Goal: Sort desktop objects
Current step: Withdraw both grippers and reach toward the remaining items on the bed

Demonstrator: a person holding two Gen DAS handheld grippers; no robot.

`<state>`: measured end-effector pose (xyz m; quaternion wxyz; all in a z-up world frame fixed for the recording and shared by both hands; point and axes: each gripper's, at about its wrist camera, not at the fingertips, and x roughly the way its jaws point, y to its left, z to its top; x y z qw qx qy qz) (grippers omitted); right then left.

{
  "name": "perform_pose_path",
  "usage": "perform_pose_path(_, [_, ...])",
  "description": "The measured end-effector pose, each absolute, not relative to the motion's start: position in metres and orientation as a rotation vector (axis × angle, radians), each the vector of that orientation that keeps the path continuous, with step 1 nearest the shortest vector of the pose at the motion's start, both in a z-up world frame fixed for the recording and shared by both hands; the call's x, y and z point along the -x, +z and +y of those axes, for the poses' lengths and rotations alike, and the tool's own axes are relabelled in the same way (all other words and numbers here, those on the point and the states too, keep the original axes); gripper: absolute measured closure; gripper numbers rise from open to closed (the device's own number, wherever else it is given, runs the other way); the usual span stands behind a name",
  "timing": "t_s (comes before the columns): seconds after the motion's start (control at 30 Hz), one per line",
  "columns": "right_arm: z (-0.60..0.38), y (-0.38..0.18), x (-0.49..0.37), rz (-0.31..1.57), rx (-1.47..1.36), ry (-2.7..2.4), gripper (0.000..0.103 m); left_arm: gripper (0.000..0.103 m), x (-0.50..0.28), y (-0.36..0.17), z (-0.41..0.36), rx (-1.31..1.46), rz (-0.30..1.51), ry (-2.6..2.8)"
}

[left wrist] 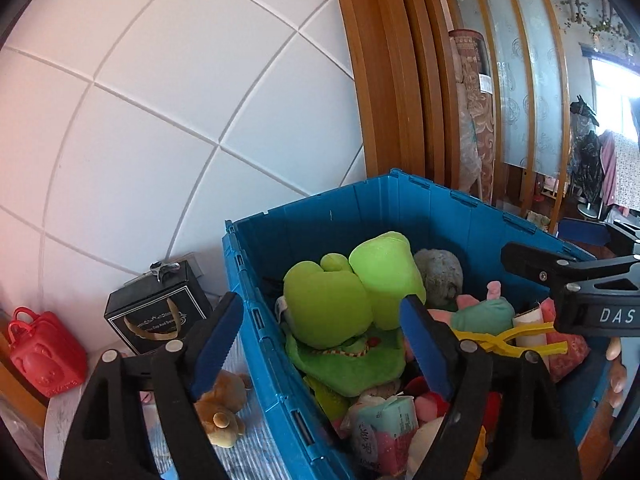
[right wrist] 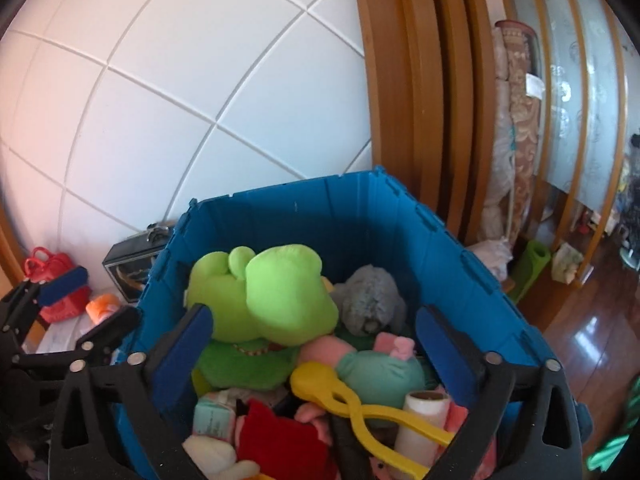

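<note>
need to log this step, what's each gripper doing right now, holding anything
left gripper: open, holding nothing, straddling the blue crate wall.
right gripper: open, holding nothing, over the toys in the crate.

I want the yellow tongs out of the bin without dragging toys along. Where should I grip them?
Grip the yellow tongs at the narrow waist behind the round scoop head, coming from above with the right gripper. They lie flat on top, the handles partly under the white roll.

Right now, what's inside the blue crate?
The blue crate holds a green frog plush, a grey plush, yellow tongs, a white roll and a red cloth. Anything beneath that pile is covered.
</note>
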<state>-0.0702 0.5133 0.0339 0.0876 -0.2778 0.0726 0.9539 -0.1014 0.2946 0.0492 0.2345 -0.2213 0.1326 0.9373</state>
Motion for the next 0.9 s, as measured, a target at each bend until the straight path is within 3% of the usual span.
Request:
perform_pose_path(0.3, [0.49,0.024,0.043,0.167,0.8,2.831,0.0,0.009,0.058,0.053,0.236,0.51,0.269,2.687])
perform_pose_path(0.67, [0.404,0.025,0.019,0.189,0.727,3.018,0.0,0.009,0.041,0.025,0.103,0.584,0.172,2.925])
perform_pose_path(0.9, [0.318,0.024,0.029,0.11,0.722,3.167,0.0,0.009,0.047,0.003,0.003,0.693,0.112,3.046])
